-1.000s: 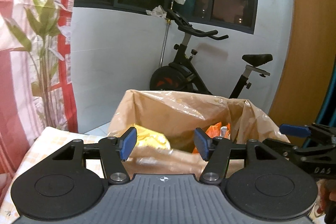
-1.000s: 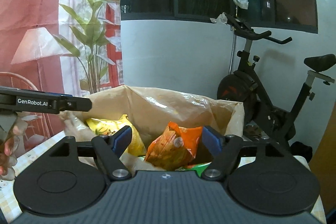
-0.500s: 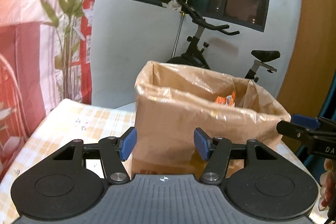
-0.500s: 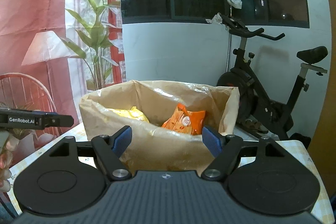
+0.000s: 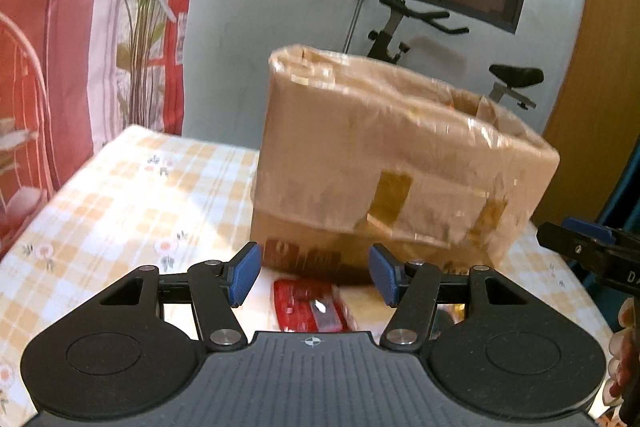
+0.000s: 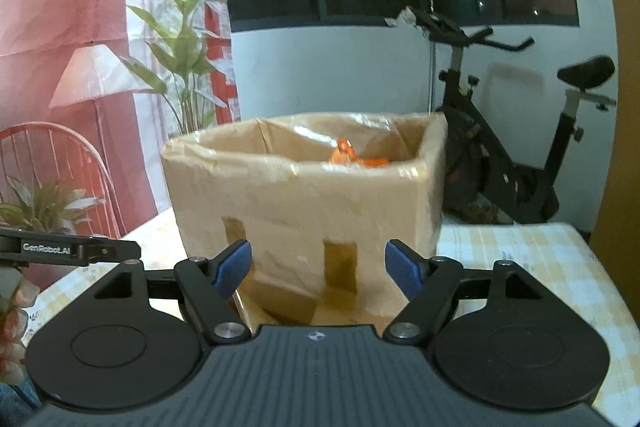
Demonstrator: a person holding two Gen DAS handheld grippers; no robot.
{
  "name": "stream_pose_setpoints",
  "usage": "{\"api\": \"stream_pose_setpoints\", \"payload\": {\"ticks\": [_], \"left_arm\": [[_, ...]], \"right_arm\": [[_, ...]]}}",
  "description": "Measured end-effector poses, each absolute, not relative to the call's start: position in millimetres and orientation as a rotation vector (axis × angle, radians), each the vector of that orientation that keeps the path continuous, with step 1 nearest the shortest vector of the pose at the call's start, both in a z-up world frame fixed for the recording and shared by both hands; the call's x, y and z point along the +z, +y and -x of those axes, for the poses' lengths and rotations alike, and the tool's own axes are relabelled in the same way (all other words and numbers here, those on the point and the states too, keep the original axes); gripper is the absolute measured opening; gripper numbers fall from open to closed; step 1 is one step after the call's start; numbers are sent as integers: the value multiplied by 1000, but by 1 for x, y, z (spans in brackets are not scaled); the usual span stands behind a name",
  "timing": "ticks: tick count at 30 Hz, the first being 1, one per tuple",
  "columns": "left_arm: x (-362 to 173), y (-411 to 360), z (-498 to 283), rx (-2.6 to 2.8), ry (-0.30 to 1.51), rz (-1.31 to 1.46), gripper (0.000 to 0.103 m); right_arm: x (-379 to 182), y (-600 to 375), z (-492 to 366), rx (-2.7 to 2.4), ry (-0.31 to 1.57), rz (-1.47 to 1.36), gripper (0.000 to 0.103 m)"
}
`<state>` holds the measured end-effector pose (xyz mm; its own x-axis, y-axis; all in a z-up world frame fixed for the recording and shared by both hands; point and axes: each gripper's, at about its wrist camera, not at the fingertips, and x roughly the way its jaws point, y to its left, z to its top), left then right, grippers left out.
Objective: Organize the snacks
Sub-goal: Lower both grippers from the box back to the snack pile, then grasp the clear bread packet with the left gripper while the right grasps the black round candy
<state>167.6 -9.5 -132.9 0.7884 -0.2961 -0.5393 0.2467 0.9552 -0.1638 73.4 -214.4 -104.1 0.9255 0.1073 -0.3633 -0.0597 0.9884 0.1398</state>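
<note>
Brown cardboard box (image 5: 400,163), tall, open-topped and wrapped in shiny clear tape, fills the centre of both wrist views, standing on a table covered by a yellow-and-white checked cloth (image 5: 132,195). In the left view, the left gripper (image 5: 314,275) sits low in the frame with its blue-padded jaws spread and nothing between them; beyond them, near the box's base, a red plastic snack packet (image 5: 308,305) lies flat on the cloth. The right gripper (image 6: 318,269) also has its jaws spread and empty, pointed at the box's front wall. An orange snack packet (image 6: 348,157) peeks above the box's rim. A black exercise bike (image 6: 516,131) stands at the right, behind the table.
</note>
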Motion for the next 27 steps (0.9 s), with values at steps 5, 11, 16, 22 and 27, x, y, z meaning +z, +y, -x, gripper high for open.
{"api": "stream_pose_setpoints", "payload": {"ticks": [5,11,16,22,27], "left_arm": [[-149,-13,-165,-301,658,80,62],[-167,-27,-167,-356,743,84,62],[-188,-51,-165,-413,811,42,75],[-206,-74,-164,-432,873,-12,79],[-218,-86,-167,-430,876,-86,88]], "right_arm": [[-120,-219,-69,70,421,-140,77],[-141,-220,-66,57,485,-141,77],[-155,-222,-65,45,525,-149,76],[-166,-227,-64,39,554,-172,74],[-172,-228,-64,44,571,-185,73]]}}
